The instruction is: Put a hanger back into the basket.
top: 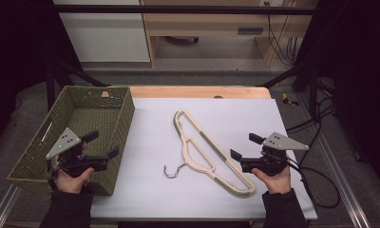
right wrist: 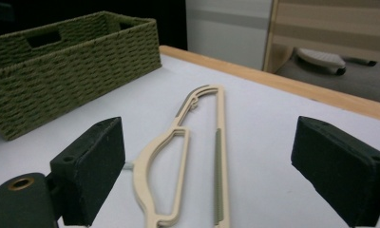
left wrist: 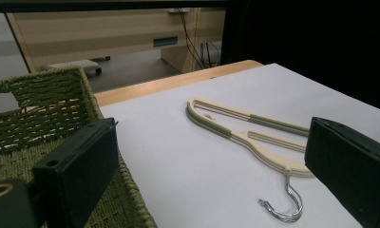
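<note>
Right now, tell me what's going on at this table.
A person holds a gripper in each hand, both open and empty. The left gripper hovers over the basket; the right gripper sits beside the hanger, not touching it. The hanger lies flat on the white table, apart from the basket.

The high view is evenly lit from above — the white tabletop [top: 145, 190] is bright, while the left and right margins fall into near black. Shadows under the cream hanger [top: 204, 147] are faint and soft. No glare shows. In both gripper views the near black jaws look soft — the far background is slightly blurred, mildly grainy.
</note>
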The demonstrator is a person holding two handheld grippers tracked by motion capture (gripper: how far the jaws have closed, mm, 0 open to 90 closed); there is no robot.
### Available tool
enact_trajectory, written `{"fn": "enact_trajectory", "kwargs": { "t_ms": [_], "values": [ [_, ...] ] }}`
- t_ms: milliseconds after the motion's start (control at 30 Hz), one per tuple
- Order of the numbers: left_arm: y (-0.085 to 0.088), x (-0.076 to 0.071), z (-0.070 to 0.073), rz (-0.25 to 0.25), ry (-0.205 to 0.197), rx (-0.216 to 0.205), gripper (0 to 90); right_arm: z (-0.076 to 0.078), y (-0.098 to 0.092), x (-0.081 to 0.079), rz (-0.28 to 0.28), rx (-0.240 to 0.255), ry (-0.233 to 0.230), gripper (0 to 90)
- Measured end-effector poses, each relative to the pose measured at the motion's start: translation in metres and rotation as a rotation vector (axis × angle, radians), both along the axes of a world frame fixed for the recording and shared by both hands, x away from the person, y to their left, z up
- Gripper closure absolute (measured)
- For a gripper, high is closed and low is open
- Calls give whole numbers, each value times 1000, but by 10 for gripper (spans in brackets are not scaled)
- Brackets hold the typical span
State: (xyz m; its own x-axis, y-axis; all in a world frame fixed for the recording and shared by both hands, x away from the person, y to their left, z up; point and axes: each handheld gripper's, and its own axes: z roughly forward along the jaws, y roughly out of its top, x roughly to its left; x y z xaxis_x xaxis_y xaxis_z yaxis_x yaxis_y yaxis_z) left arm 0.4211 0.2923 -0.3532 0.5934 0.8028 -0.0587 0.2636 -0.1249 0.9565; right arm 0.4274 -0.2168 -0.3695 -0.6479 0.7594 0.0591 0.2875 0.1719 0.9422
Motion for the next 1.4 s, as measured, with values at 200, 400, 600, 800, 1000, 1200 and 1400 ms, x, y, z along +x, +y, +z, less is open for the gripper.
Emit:
{"fn": "enact_trajectory", "kwargs": {
  "t_ms": [200, 400, 600, 800, 1000, 1200, 1400],
  "values": [
    [-1, 0, 0, -1, 0, 4, 39, -10, 24, 6, 61, -52, 32, 143],
    [-4, 0, 0, -10, -2, 12, 39, -23, 41, 13, 98, -100, 76, 181],
    [-6, 2, -3, -11, 5, 21, 39, -31, 63, 21, 152, -134, 105, 253],
    [-8, 2, -4, -17, 5, 29, 40, -42, 80, 29, 197, -166, 153, 314],
    [-8, 1, -2, -17, -5, 21, 40, -54, 102, 41, 242, -203, 195, 332],
    [-9, 0, -1, -21, -9, 22, 41, -73, 116, 51, 267, -255, 242, 334],
    [-11, 1, -3, -25, -3, 28, 40, -87, 121, 55, 267, -296, 290, 355]
  ]
}}
